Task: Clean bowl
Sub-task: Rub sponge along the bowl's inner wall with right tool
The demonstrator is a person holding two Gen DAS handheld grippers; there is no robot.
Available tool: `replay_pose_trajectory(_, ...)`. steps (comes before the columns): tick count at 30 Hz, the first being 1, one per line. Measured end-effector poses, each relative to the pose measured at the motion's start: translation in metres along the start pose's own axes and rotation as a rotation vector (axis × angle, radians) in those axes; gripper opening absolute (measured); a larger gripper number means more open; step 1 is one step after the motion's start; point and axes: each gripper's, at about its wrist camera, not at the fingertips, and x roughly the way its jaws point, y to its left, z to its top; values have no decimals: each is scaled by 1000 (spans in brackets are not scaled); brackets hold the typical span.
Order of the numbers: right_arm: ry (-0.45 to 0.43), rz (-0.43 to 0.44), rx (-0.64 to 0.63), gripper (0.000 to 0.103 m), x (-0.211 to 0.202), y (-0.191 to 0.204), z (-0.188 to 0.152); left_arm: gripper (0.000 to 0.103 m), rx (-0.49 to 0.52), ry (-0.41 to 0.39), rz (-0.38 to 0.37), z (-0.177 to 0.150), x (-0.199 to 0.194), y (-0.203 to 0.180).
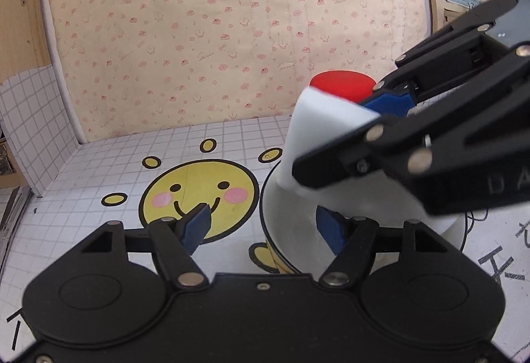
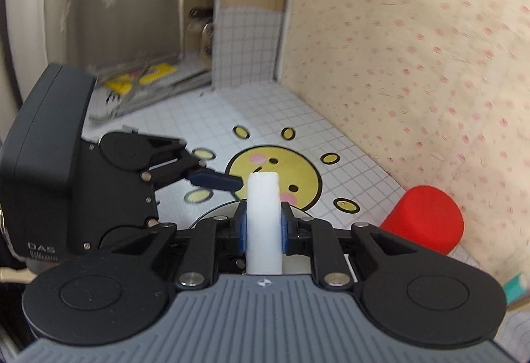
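Between left fingers (image 1: 198, 223), bowl (image 1: 291, 223) rim.

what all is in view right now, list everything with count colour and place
bowl: one, white with a dark rim, on the mat under both grippers
sponge block: one, white, clamped upright in the right hand-held gripper, over the bowl
red cylinder: one, red, beside the patterned wall behind the bowl
mat: one, white grid with a yellow smiling sun, covering the table
patterned wall: one, cream with pink prints, behind the mat
teal item: one, at the right edge, too cropped to identify
left hand-held gripper: one, black with blue pads, one pad inside the bowl and one outside, straddling the rim
right hand-held gripper: one, black with blue pads, shut on the sponge block
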Motion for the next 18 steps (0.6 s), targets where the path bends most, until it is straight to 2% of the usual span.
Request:
replay_pose_trajectory(4, -124, -14, 80, 20, -8, -6, -14, 73, -12, 23, -9, 2, 5, 2)
replay_pose_trajectory(6, -228, 13, 112, 20, -11, -8, -22, 74, -18, 20, -8, 3, 7, 2)
replay_pose_trajectory(9, -318, 40, 156, 20, -7, -20, -31, 76, 1, 16, 23, 4, 8, -3)
replay_pose_trajectory(15, -393, 135, 205, 22, -2, -44, -43, 78, -3, 25, 54, 5, 7, -4)
replay_pose_trajectory(18, -369, 120, 192, 25, -2, -48, -43, 79, -15, 35, 76, 6, 7, -5)
